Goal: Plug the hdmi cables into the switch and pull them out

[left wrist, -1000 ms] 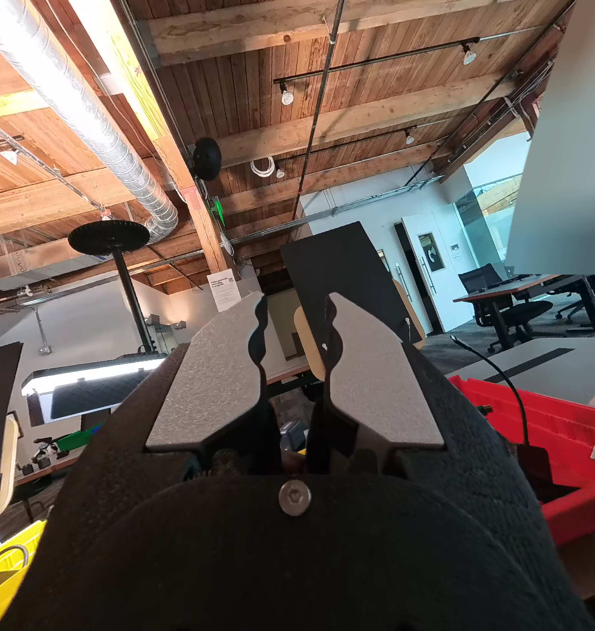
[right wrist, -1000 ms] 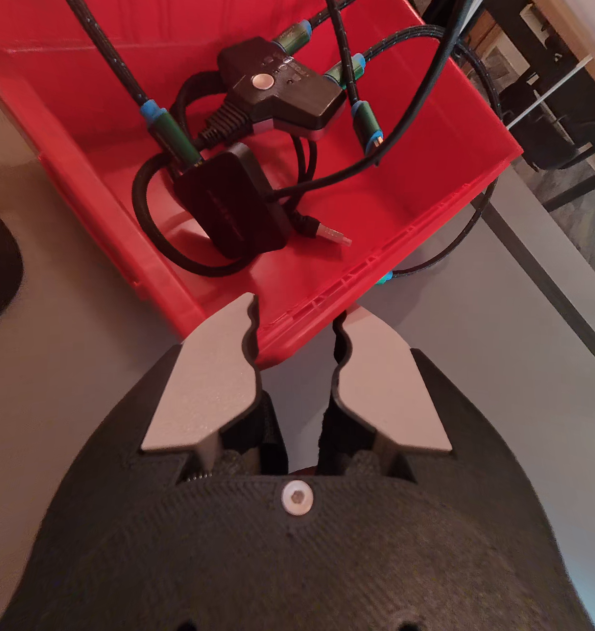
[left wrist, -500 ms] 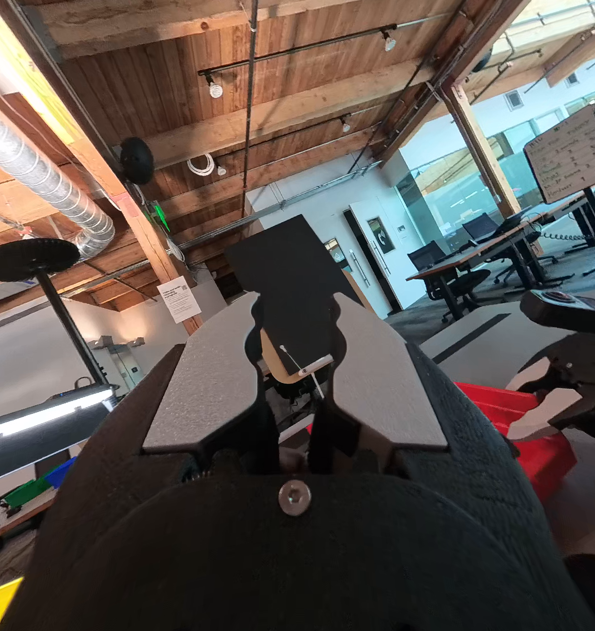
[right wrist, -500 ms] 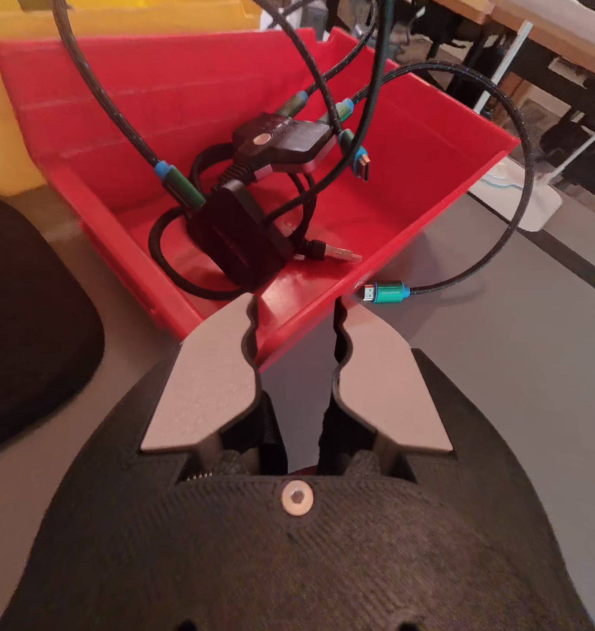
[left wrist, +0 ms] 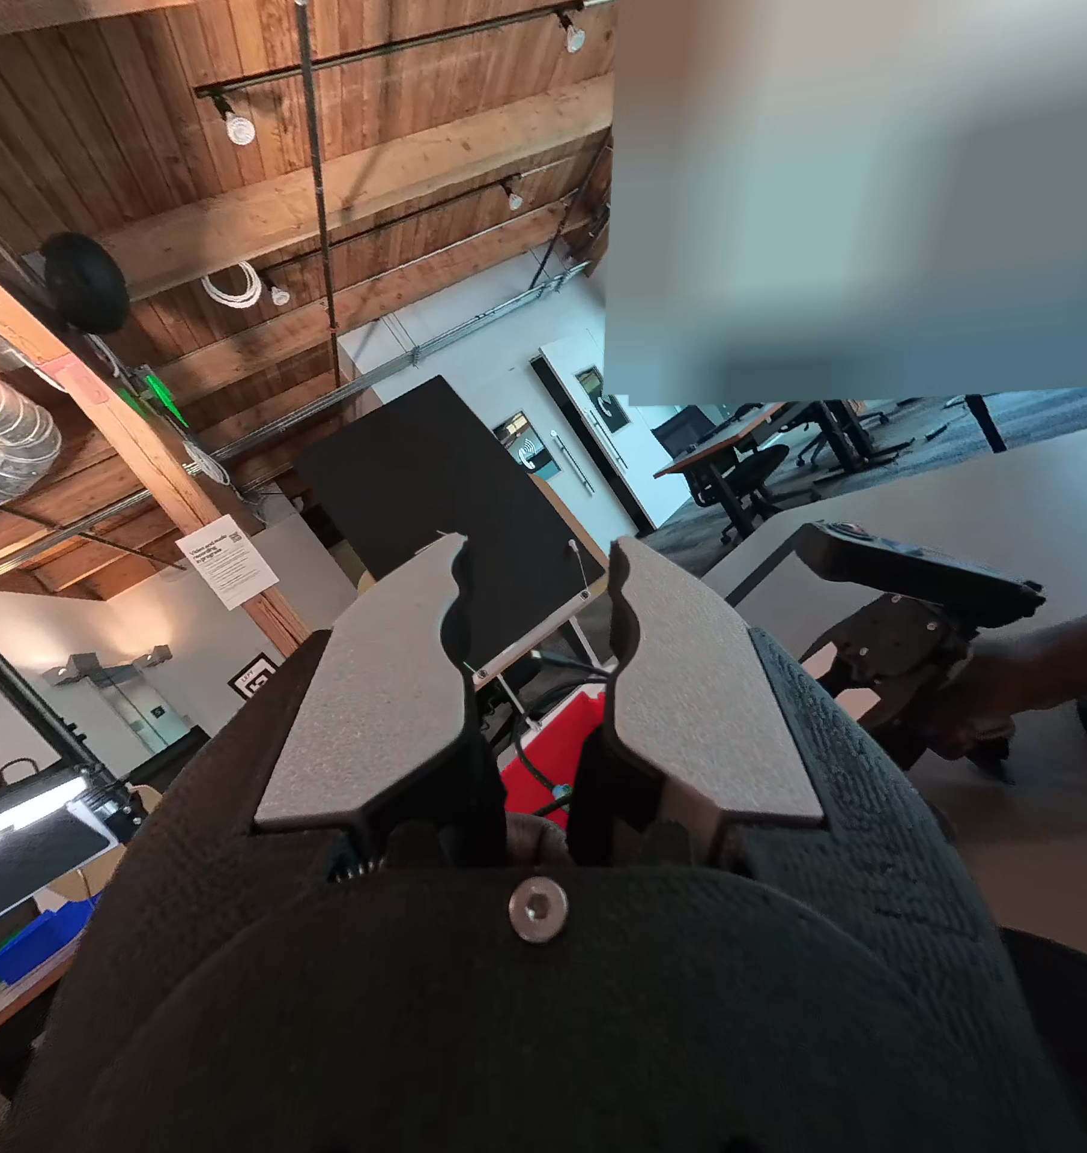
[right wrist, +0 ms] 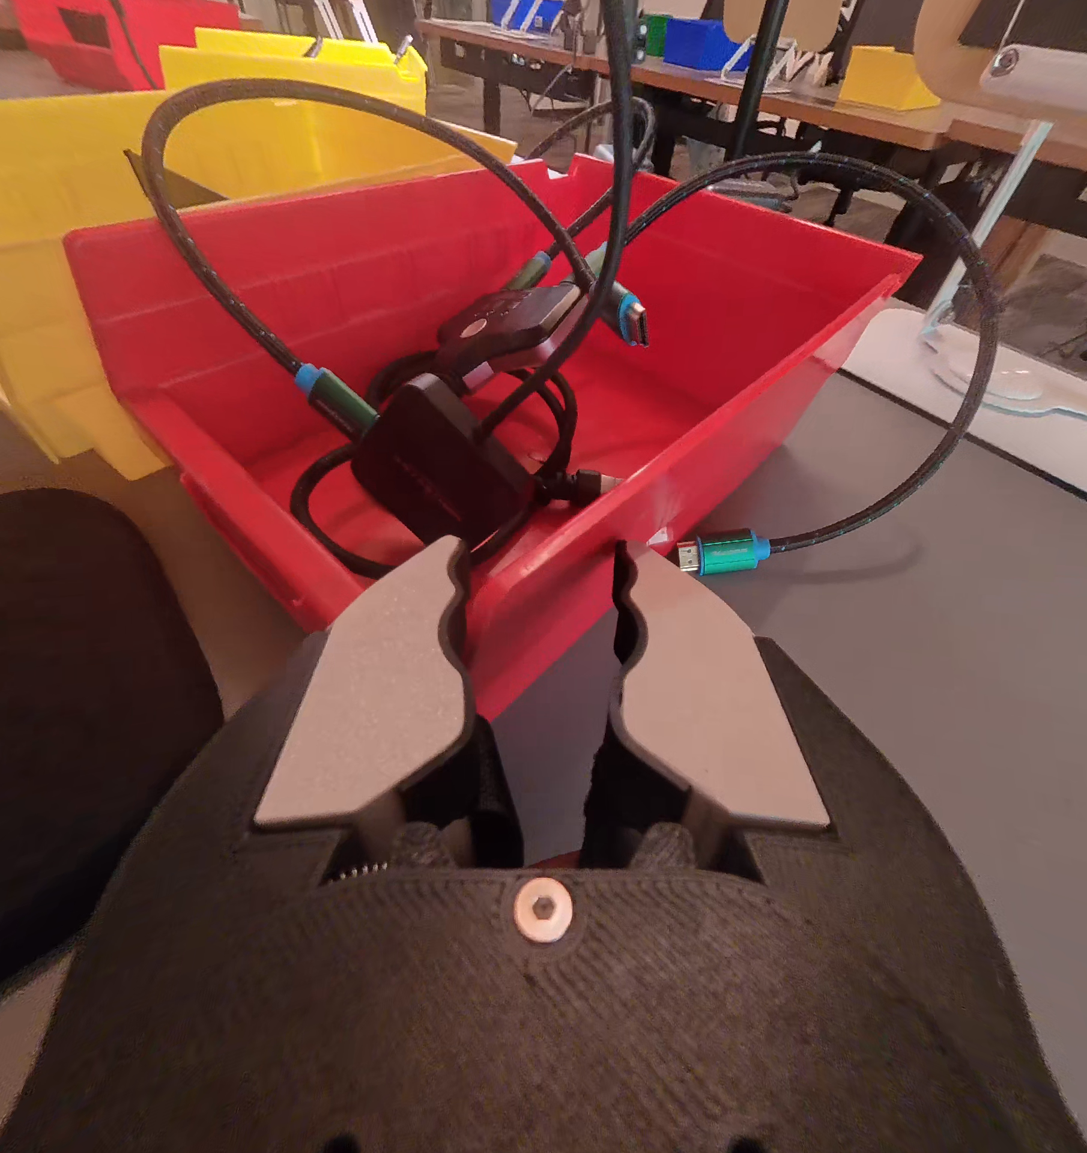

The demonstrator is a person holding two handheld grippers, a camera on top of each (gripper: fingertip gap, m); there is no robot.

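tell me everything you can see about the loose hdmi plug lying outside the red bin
The loose HDMI plug has a shiny metallic-green shell, a blue collar and a bare metal tip. It lies flat on the grey table, tip toward the red bin wall. Its black braided cable arches up and back over the bin. Nothing grips it.

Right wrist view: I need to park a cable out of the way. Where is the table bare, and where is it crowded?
Bare grey table lies right of the red bin, beyond the green plug lying there. A tan strip left of the bin is narrow, hemmed by a black shape. The bin's floor is crowded with switches and looped cables.
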